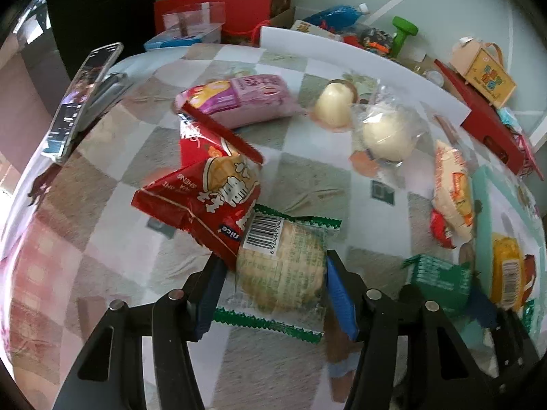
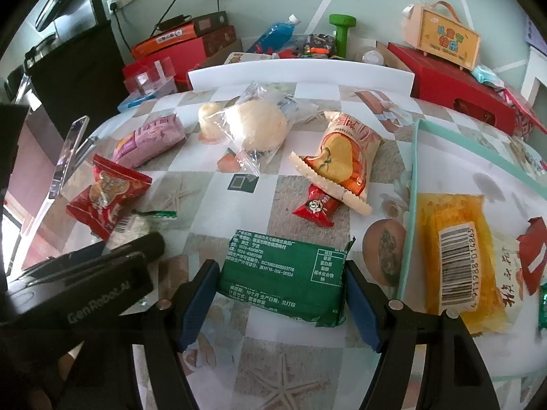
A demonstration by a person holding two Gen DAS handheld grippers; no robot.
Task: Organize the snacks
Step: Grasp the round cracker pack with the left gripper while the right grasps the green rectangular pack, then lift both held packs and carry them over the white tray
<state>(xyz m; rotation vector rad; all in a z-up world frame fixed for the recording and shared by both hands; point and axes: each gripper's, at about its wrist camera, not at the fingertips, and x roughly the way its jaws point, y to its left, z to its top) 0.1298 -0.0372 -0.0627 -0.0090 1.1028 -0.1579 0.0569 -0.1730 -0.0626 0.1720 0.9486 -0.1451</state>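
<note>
L gripper [image 1: 275,299]: blue pads on both sides of a round cracker pack [image 1: 282,266] w/ clear wrap and green zigzag ends, barcode facing up. Pads seem to touch the pack on both sides, so clamped on it; whether lifted off the checkered tablecloth [image 1: 307,177] or lying on it, cannot tell. Red snack bag [image 1: 201,201] leans over the pack's far-left corner, touching it. Behind it, pink packet [image 1: 239,99] lying flat. Two pale round buns: one bare-looking [image 1: 335,104], one in clear plastic [image 1: 388,135], just beside each other. Phone [image 1: 82,99] propped up tilted at left edge of table.

R gripper [image 2: 280,295]: jaws set around a green wrapped bar [image 2: 283,278], printed text side up. Right pad at the bar's end; left pad close to the other end, real contact not sure, so gripping or only framing: cannot tell. Bar rests on the tablecloth, near the front edge, left of the tray.

Tray w/ teal rim [image 2: 415,171] at right side of table; inside, yellow packet [image 2: 454,256] w/ barcode up, next to it a red wrapper [image 2: 535,253], partly cut by frame. Left of the tray: orange-white chip bag [image 2: 342,157] w/ small red candy pack [image 2: 316,208] touching its lower end.

Beyond table's far edge: red boxes [image 2: 454,89], green dumbbell [image 2: 342,30], small wooden-looking house box [image 2: 444,39], blue pouch [image 2: 273,34].
</note>
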